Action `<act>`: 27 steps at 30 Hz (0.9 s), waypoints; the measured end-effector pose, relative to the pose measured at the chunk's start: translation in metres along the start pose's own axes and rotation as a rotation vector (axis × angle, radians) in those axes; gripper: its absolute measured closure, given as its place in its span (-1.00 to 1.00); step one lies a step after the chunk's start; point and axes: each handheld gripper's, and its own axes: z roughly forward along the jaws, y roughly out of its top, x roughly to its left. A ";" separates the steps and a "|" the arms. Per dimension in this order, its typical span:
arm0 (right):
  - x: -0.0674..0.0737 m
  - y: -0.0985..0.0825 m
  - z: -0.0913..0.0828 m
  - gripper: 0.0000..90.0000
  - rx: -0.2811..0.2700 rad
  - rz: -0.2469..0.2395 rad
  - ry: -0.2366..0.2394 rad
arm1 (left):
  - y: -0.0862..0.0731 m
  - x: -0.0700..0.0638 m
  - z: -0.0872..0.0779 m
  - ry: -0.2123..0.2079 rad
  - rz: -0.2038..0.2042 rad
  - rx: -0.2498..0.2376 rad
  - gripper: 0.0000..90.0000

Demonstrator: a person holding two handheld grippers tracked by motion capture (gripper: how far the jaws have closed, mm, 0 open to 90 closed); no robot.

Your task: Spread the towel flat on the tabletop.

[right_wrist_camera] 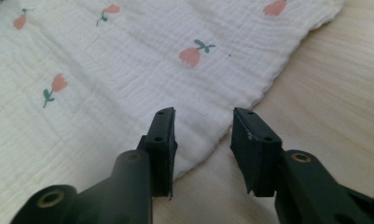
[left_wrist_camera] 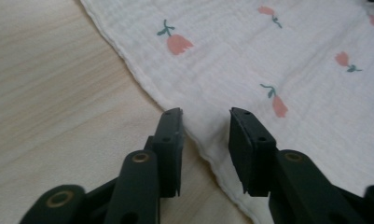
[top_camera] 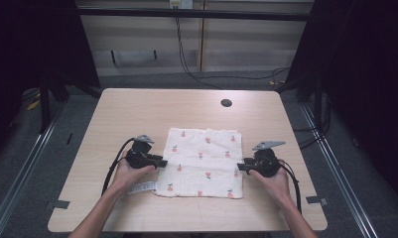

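We see the left gripper (left_wrist_camera: 205,123) and right gripper (right_wrist_camera: 203,123) both spread, each straddling a side edge of the cloth (top_camera: 202,161) (nothing pinched). It lies flat mid-table (top_camera: 137,106), slightly longer toward us.

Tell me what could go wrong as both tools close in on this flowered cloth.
1. The white muslin cloth with pink tulips lies flat on the light wooden table; the open left tool straddles only its thin hem, so the pads might slip off without catching fabric.
2. The right tool also sits at the very edge; uneven grips could skew the cloth.
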 end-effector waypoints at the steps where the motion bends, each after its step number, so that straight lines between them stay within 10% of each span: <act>1: 0.001 0.000 0.001 0.40 0.005 -0.006 0.002 | -0.001 0.000 0.000 -0.002 0.014 0.001 0.59; 5: 0.003 -0.001 0.007 0.48 0.025 -0.020 -0.001 | -0.002 -0.003 0.000 -0.001 0.027 0.017 0.92; 13: 0.008 -0.002 0.010 0.95 0.004 -0.025 0.011 | -0.018 -0.012 -0.013 0.031 0.003 0.015 0.95; 27: 0.026 -0.012 -0.003 0.98 0.056 -0.075 0.050 | -0.040 -0.040 -0.026 0.005 0.034 0.057 0.94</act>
